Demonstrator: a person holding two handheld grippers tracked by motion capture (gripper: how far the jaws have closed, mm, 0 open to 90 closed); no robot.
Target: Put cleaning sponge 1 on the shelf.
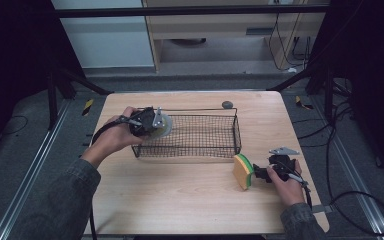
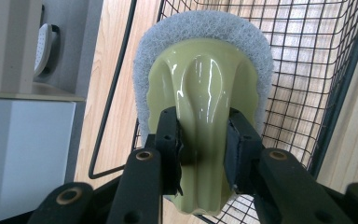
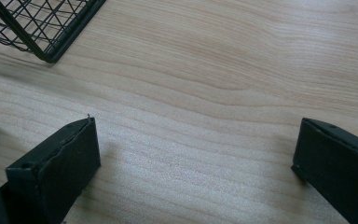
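The scrubber, a glossy green handle on a grey pad, is clamped at its narrow waist by your left tool, held at the near-left corner of the wire basket on the desk. That slick handle could slip or twist if you loosen unevenly, and the pad could catch the basket's rim and tip out. Your right tool rests with jaws wide apart, just beside the upright sponge; a careless nudge would likely topple it.
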